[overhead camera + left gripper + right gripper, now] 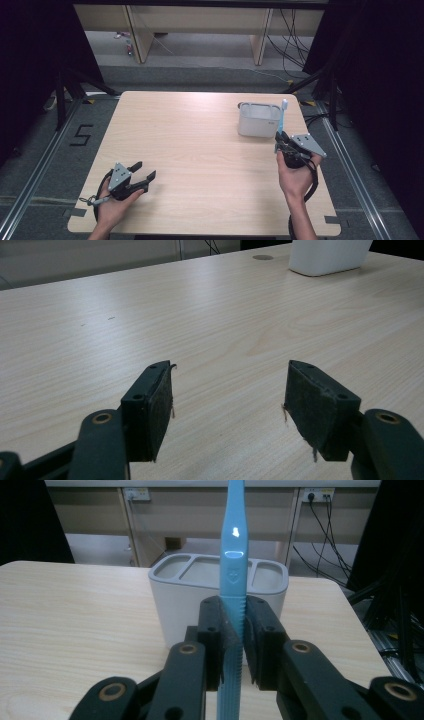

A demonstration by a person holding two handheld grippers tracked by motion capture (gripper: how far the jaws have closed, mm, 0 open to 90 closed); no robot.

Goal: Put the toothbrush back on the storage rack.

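Observation:
A light blue toothbrush stands upright between the jaws of my right gripper, which is shut on its ribbed handle. In the high view the toothbrush rises from the right gripper at the table's right side, just in front of a white holder. The holder has three compartments on top and stands directly behind the brush. My left gripper rests near the front left of the table, open, with nothing between its pads.
The light wooden table spreads between the two grippers. The holder's lower part shows far off in the left gripper view. Cables and desk legs lie on the floor behind the table.

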